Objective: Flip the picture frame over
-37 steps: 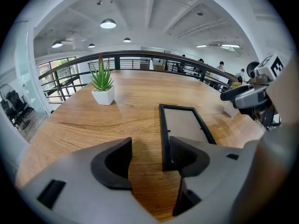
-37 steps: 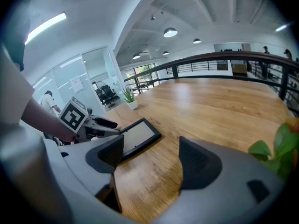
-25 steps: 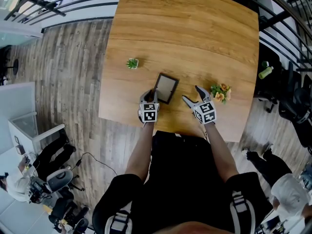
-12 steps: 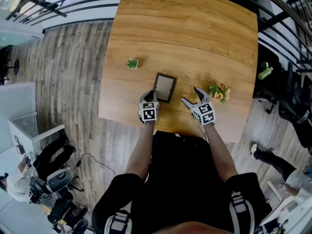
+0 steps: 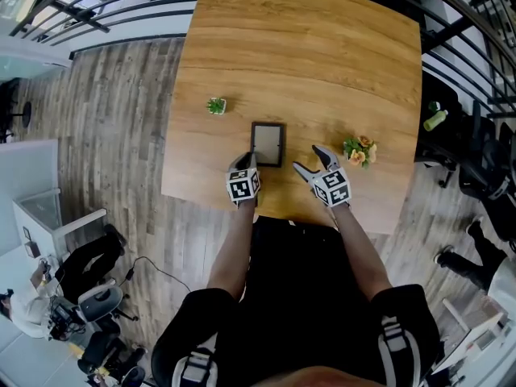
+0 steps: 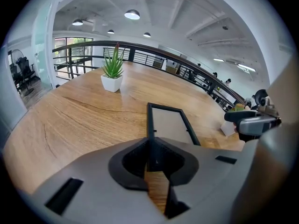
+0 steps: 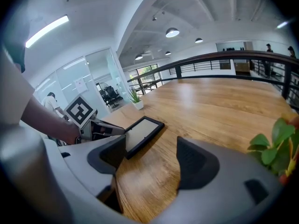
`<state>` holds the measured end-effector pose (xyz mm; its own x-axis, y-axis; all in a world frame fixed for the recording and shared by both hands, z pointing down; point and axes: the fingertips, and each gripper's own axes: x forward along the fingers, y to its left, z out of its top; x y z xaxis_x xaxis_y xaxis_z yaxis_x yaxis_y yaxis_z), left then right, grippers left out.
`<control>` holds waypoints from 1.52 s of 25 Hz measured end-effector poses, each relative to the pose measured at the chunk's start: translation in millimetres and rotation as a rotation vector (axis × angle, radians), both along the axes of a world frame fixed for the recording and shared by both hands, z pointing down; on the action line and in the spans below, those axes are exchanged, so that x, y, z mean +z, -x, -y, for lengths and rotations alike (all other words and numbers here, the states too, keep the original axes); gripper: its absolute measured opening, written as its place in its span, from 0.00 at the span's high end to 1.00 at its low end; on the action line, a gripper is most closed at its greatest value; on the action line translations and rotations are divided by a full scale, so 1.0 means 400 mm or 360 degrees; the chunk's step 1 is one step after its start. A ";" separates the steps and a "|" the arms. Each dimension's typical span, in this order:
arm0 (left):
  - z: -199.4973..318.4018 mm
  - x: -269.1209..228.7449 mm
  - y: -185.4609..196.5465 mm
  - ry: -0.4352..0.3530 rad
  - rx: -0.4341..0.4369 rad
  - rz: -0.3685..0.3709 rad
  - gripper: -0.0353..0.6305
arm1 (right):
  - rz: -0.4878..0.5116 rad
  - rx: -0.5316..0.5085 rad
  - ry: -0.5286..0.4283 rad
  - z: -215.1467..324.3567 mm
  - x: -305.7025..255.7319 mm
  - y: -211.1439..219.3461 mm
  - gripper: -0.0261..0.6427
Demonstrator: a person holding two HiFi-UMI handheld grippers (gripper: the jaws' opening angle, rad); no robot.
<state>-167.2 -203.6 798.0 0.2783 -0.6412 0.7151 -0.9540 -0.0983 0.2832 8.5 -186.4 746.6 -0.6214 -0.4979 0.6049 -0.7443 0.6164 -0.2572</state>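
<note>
the black rectangular picture frame (image 5: pixel 267 144) lies flat on the pale wooden table (image 5: pixel 322 55), close to the person's edge of it, with its pale panel facing up; whether that is the front or the back i cannot tell. the left gripper (image 5: pixel 247 163) has it by the near left corner: its fingers (image 6: pixel 130 163) have just been closing, and the frame's thin left rail runs straight into the narrow gap between them, so they look pinched onto that edge. a grip on one corner, at the rim, seems chosen so the frame can be levered up off the table and rolled over. that gripper slopes down toward the table, the forearm coming in straight from the body. the right gripper (image 5: pixel 306 158) hangs just to the right of the frame and a little back from it, also tilted down, its fingers (image 7: pixel 196 164) standing well apart with only bare wood between them; it looks held ready to catch or steady the far edge once the frame rises. a small green plant in a white pot (image 5: pixel 216 106) stands beyond the frame to the left and a posy of orange flowers (image 5: pixel 360 151) sits right of the right gripper, both clear of the turning path. the flip itself seems not yet begun.
</note>
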 end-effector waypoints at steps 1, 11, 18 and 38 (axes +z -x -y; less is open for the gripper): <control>-0.001 -0.004 -0.003 -0.0004 -0.0005 -0.0010 0.86 | 0.0004 -0.0003 0.0000 -0.003 0.000 -0.001 0.43; -0.010 -0.057 -0.023 -0.0071 -0.0061 -0.0111 0.86 | 0.0093 -0.0056 0.0006 -0.037 -0.028 0.021 0.45; -0.014 -0.113 -0.044 -0.0151 -0.0099 -0.0154 0.86 | 0.0150 -0.0083 0.0030 -0.061 -0.034 0.039 0.46; -0.064 -0.331 -0.117 -0.0445 -0.0079 -0.0164 0.86 | 0.0819 0.0065 0.0349 -0.074 -0.109 0.097 0.57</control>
